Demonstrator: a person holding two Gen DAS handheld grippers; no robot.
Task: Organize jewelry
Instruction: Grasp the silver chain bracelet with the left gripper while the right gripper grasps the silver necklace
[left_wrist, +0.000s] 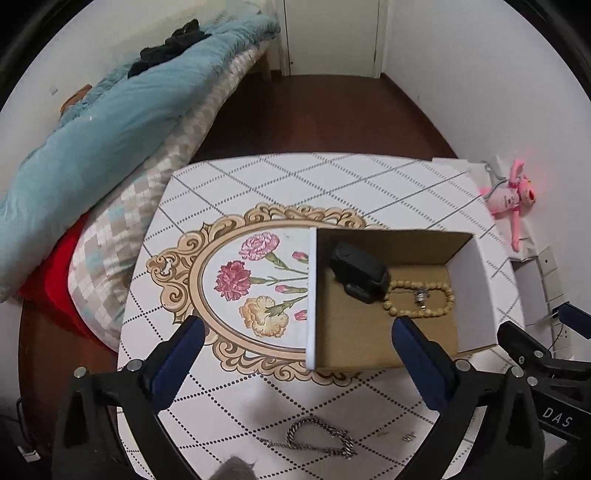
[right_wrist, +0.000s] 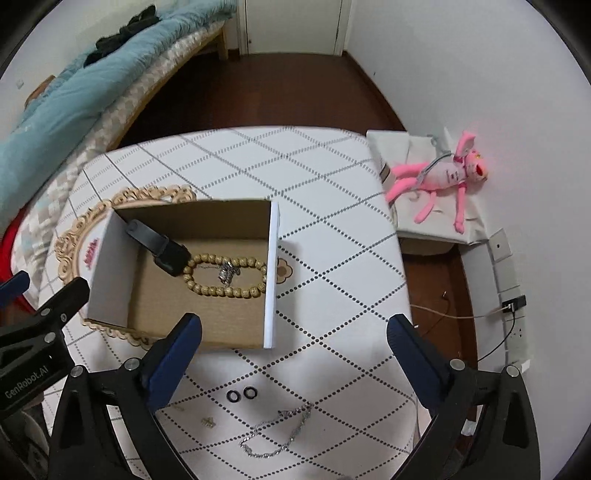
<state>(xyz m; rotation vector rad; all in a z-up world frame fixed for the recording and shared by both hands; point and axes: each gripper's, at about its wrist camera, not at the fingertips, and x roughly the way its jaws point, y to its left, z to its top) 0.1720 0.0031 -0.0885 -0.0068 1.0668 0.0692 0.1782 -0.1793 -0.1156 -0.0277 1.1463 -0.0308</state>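
An open cardboard box sits on the table. In it lie a black watch, a wooden bead bracelet and a small silver piece. A silver chain lies on the table near the front edge below my open, empty left gripper. Another silver chain, two black rings and a small gold piece lie below my open, empty right gripper.
The table has a white diamond-pattern cloth with a floral oval. A bed with a blue quilt stands to the left. A pink plush toy lies on a white box at the right. Cables and sockets line the right wall.
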